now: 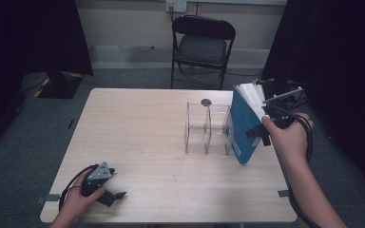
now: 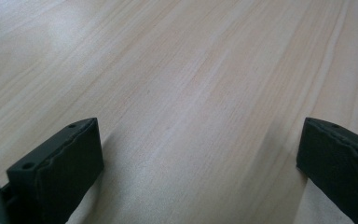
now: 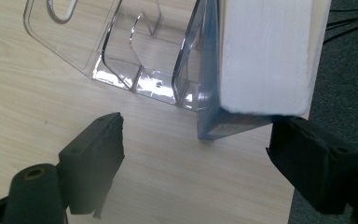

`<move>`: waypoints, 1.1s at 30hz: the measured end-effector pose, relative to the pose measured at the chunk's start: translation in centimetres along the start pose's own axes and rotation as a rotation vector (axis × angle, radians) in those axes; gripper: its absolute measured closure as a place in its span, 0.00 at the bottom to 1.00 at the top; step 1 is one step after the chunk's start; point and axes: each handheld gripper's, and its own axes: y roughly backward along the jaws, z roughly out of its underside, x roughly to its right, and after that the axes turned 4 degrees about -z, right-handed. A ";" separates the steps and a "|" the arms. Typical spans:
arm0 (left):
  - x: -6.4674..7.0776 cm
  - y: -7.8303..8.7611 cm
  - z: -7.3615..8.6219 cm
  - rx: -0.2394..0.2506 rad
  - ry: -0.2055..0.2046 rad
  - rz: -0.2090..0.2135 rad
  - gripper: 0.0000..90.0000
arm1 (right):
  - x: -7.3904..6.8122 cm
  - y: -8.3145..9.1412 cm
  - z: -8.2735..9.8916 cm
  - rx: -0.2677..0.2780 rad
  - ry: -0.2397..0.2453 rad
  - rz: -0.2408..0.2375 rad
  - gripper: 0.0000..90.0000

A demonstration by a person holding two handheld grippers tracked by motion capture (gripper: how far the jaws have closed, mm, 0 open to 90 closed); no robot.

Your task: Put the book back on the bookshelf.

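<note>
A thick blue book (image 1: 243, 128) with white pages stands tilted on the wooden table (image 1: 138, 123), against the right end of a clear plastic divider rack (image 1: 206, 128). My right gripper (image 1: 261, 135) is at the book's right side, near its front edge. In the right gripper view its jaws are wide apart: the right jaw sits just under the book's white page edge (image 3: 261, 56), and the left jaw is well clear of the blue cover (image 3: 209, 93). The rack (image 3: 135, 56) lies beyond. My left gripper (image 1: 116, 197) rests open at the table's front left, over bare wood (image 2: 200, 128).
A black folding chair (image 1: 202, 45) stands behind the table's far edge. Dark curtains hang at both sides. The table's right edge is close beside the book. Grey tape marks (image 1: 52, 197) sit at the front corners. Bare tabletop spreads left of the rack.
</note>
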 end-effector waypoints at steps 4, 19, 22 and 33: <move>0.0 0.0 0.0 0.000 0.000 0.000 0.00 | 0.0 0.1 0.5 0.005 0.002 -0.012 0.19; 0.0 0.0 0.0 0.003 -0.001 -0.003 0.00 | -0.5 -0.5 2.4 -0.004 0.007 -0.035 0.22; 0.0 0.0 0.0 0.004 -0.001 -0.003 0.00 | -0.9 -1.0 2.7 0.006 0.021 -0.061 0.22; 0.0 0.0 0.0 -0.003 -0.011 -0.011 0.00 | -2.3 -2.8 3.7 -0.008 0.072 -0.100 0.21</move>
